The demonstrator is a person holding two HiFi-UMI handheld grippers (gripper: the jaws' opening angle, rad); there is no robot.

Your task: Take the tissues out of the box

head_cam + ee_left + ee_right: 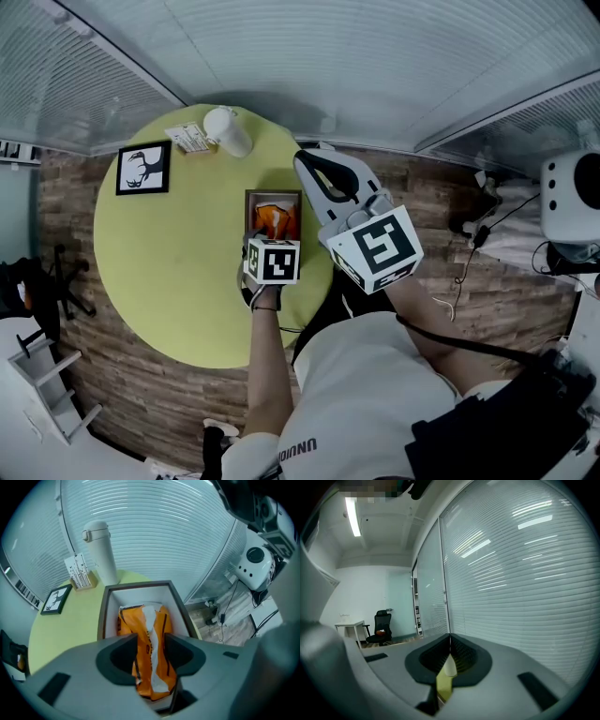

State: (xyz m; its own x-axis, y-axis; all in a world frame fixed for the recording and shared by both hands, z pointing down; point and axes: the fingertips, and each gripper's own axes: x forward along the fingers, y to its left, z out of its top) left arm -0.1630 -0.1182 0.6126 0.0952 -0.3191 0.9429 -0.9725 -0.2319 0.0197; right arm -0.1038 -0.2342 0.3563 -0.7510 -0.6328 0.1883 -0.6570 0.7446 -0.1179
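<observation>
The left gripper (150,637) hangs spread over the open box (136,586) by the round table's (169,281) right edge. Its jaws straddle the orange tissue pack (152,677) inside without pinching it. The pack is probably light and soft in a slick wrapper, so grip across its middle. The right gripper (450,641) is clenched and empty.

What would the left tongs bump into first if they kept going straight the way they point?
Most likely the orange tissue pack lying in the open box, right ahead of the left tongs' open tips.
</observation>
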